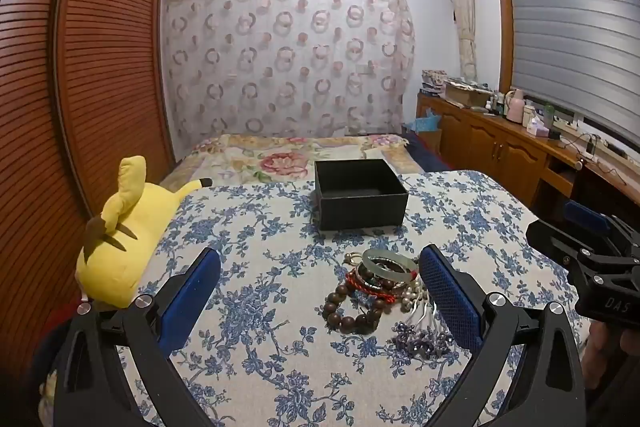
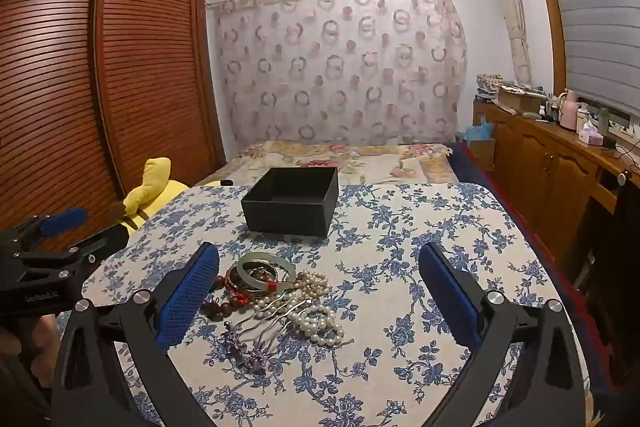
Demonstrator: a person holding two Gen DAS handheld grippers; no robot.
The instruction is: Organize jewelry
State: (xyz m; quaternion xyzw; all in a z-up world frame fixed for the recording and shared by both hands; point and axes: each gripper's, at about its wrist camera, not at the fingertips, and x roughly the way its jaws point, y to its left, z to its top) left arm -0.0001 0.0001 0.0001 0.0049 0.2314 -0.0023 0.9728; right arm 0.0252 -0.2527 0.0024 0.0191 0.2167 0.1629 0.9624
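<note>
A pile of jewelry lies on the blue-flowered tablecloth: a pale green jade bangle [image 1: 389, 264] [image 2: 265, 271], a brown wooden bead bracelet [image 1: 350, 311] [image 2: 218, 303], red cord bracelets [image 1: 362, 285], a pearl necklace [image 2: 316, 311] and a purple beaded hairpin [image 1: 420, 339] [image 2: 248, 347]. An open, empty black box [image 1: 360, 199] [image 2: 292, 201] stands behind the pile. My left gripper [image 1: 320, 287] is open and empty, just left of the pile. My right gripper [image 2: 320, 287] is open and empty, with the pile by its left finger. Each gripper shows at the edge of the other's view.
A yellow plush toy [image 1: 120, 247] [image 2: 154, 193] lies off the table's left edge. A bed [image 1: 288, 155] lies beyond the table. A slatted wooden wardrobe [image 1: 80, 67] stands on the left, a wooden sideboard [image 2: 552, 163] with bottles on the right.
</note>
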